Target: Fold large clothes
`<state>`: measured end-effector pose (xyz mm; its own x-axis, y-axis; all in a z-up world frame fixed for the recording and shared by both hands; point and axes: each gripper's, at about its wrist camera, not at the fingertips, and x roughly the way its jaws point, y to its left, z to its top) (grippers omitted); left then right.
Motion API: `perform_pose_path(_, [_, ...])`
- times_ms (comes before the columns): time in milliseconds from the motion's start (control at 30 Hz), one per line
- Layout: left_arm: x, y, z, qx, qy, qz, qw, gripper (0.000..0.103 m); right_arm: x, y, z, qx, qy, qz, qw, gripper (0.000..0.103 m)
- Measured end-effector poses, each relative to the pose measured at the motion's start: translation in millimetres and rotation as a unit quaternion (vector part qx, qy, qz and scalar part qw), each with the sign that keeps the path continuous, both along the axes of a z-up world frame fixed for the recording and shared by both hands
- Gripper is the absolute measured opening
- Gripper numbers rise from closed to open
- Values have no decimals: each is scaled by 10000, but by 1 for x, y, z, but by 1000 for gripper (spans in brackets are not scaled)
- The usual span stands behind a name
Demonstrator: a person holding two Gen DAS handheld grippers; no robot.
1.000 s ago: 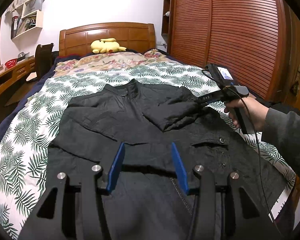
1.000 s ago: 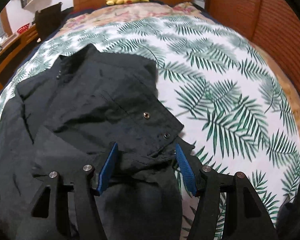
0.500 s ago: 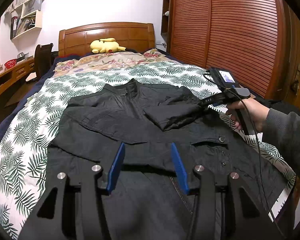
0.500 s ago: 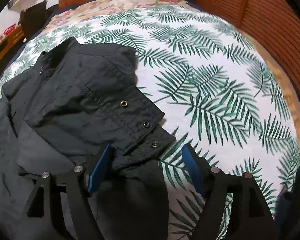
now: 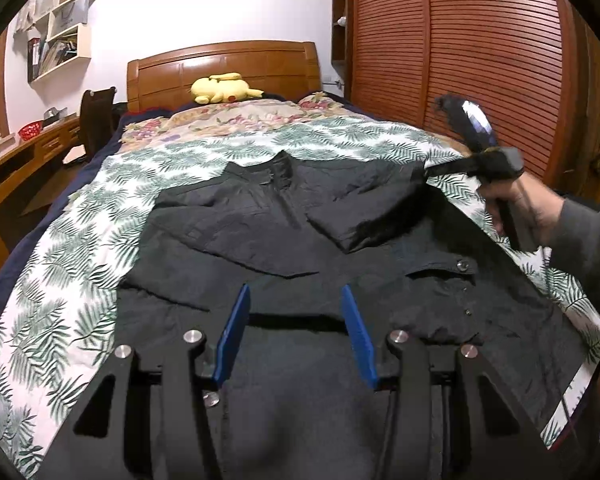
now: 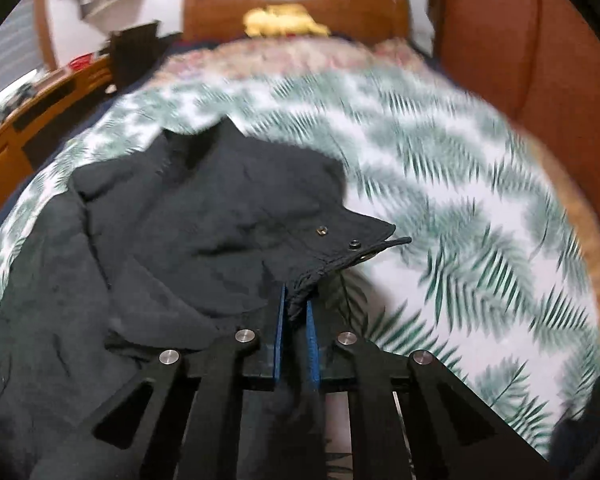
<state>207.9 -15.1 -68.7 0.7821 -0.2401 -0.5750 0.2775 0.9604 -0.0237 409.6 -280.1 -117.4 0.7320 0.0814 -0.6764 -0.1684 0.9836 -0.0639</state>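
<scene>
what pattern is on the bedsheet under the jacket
Green palm-leaf fronds on white, on the bedsheet beneath the black jacket; sharpest in the left wrist view.

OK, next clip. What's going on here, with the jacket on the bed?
A person is folding a black jacket spread on a bed with a palm-leaf cover, using a handheld gripper in each hand. The right gripper has just been closing and is now shut on the edge of the sleeve cuff, which lies folded across the chest. The left gripper hovers open over the jacket's lower part, with nothing between its pads. A yellow plush toy sits by the headboard.
</scene>
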Motion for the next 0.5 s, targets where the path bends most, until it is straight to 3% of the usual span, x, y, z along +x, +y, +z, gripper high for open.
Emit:
perform_pose_path(133, [-9, 17, 3, -6, -34, 133, 9999, 47, -16, 32, 33, -172, -485, 293, 9982, 6])
perform_pose_path(333, [-21, 41, 5, -8, -77, 312, 9995, 47, -42, 84, 56, 50, -600, 987, 9933, 4])
perform_pose_path(500, [-28, 60, 8, -64, -92, 440, 9990, 47, -80, 129, 57, 215, -551, 1688, 9839, 4])
